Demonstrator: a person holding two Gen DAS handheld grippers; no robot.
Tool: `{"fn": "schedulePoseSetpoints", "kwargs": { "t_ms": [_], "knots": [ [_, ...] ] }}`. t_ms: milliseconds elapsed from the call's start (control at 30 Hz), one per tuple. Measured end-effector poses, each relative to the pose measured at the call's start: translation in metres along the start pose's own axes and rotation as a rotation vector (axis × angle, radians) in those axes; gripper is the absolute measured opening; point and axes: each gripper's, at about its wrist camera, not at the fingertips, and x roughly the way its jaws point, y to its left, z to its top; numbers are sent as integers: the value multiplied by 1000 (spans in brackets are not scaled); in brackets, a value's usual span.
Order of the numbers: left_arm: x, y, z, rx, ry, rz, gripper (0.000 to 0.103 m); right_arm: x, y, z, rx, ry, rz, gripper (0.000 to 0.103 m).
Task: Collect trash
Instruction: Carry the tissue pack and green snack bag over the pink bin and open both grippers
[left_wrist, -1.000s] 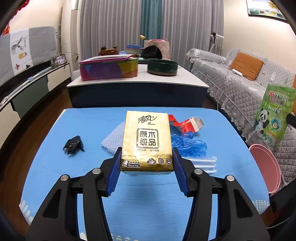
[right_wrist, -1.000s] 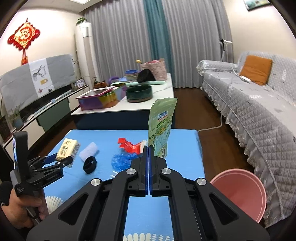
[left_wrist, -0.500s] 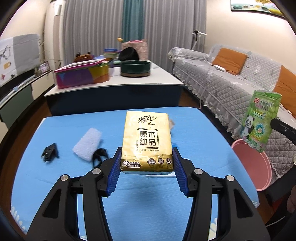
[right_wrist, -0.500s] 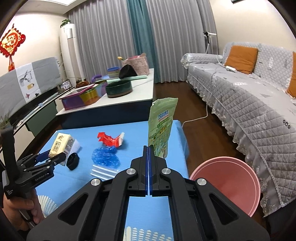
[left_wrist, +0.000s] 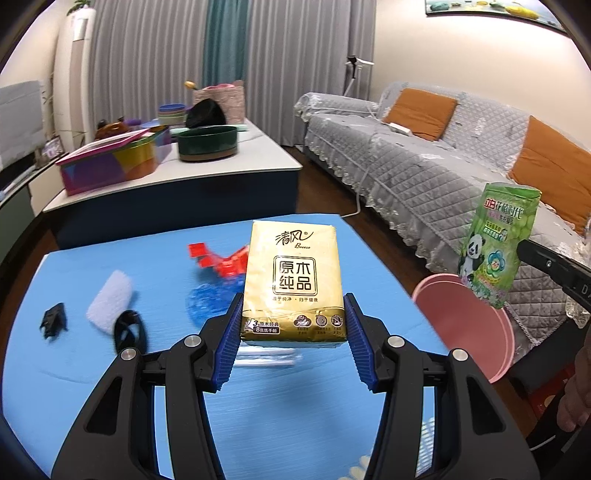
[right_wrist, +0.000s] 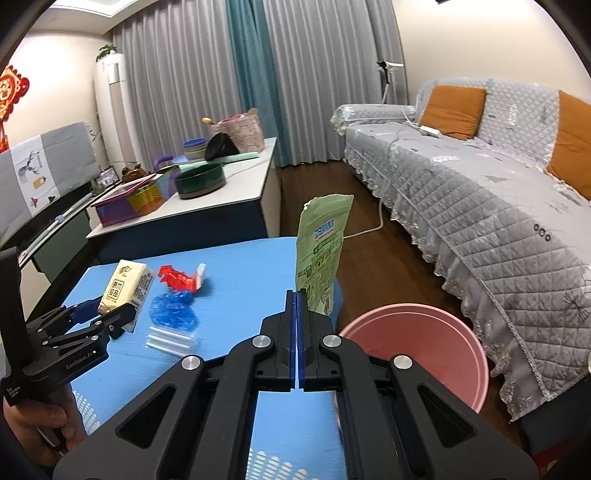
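My left gripper (left_wrist: 293, 326) is shut on a gold tissue pack (left_wrist: 293, 280) and holds it above the blue table (left_wrist: 295, 424). The pack also shows in the right wrist view (right_wrist: 127, 288). My right gripper (right_wrist: 297, 306) is shut on a green snack wrapper (right_wrist: 321, 254), held upright at the table's right edge, beside the pink bin (right_wrist: 417, 347). In the left wrist view the wrapper (left_wrist: 495, 243) hangs over the bin (left_wrist: 469, 325). On the table lie a red wrapper (left_wrist: 218, 258), a blue plastic bag (left_wrist: 207, 299), a white sponge (left_wrist: 109, 299), black scraps (left_wrist: 53, 319) and a clear plastic packet (right_wrist: 170, 341).
A white-topped counter (left_wrist: 207, 173) with a colourful box (left_wrist: 110, 166) and a dark bowl (left_wrist: 207, 142) stands behind the table. A grey sofa (right_wrist: 480, 206) with orange cushions runs along the right. The bin stands on the floor between table and sofa.
Both grippers have swung to the right with their loads. The bin has come nearer in both views, and the green wrapper now hangs over it.
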Motion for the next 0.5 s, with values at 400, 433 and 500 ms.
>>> {"fn": "schedulePoseSetpoints", "kwargs": {
  "t_ms": [400,433,500],
  "knots": [
    [15,-44,3,54,0,-79,52,-10,-42,-5,35,-7,-76,1],
    [15,-48,1,61,1,-86,52,-11,-45,-5,40,-8,-82,1],
    [19,-56,-1,76,6,-97,52,-13,-53,-6,48,-9,-93,1]
  ]
}}
